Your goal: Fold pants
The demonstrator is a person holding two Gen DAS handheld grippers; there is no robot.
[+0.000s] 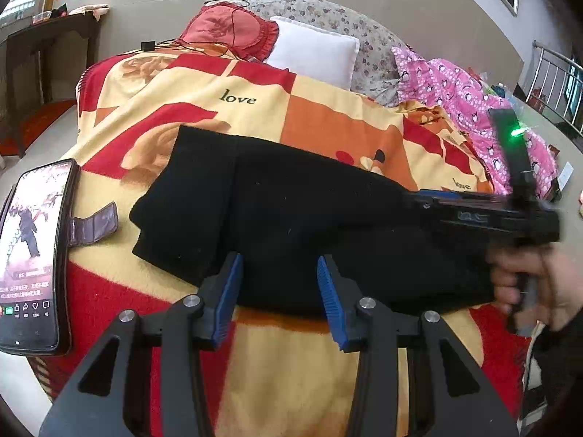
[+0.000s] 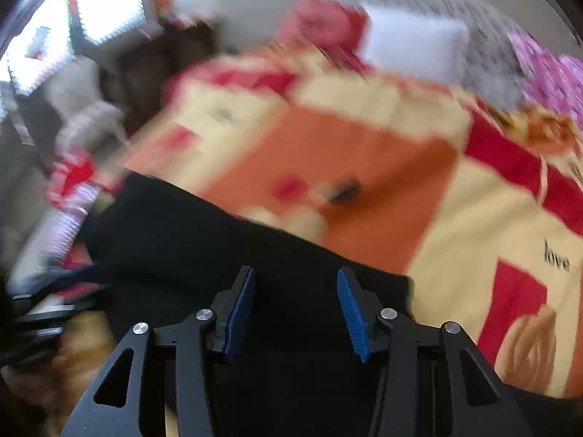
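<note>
A: What is seen, largest first?

B: A bed blanket point(image 1: 255, 116) printed "love" fills mid-frame. The black pants point(image 1: 277, 218) are laid across its centre, already doubled. A phone point(image 1: 32, 255) is propped at the left edge.

A: And the claws?

B: The left claw point(image 1: 278, 291) is held released at the pants' near edge, nothing gripped. The right claw point(image 2: 296, 313) is likewise parted over black cloth, empty; that view is blurred.

A: How should the fold be done well?

B: Probably both layers should be pinched together and edges kept aligned. No containers are seen.
</note>
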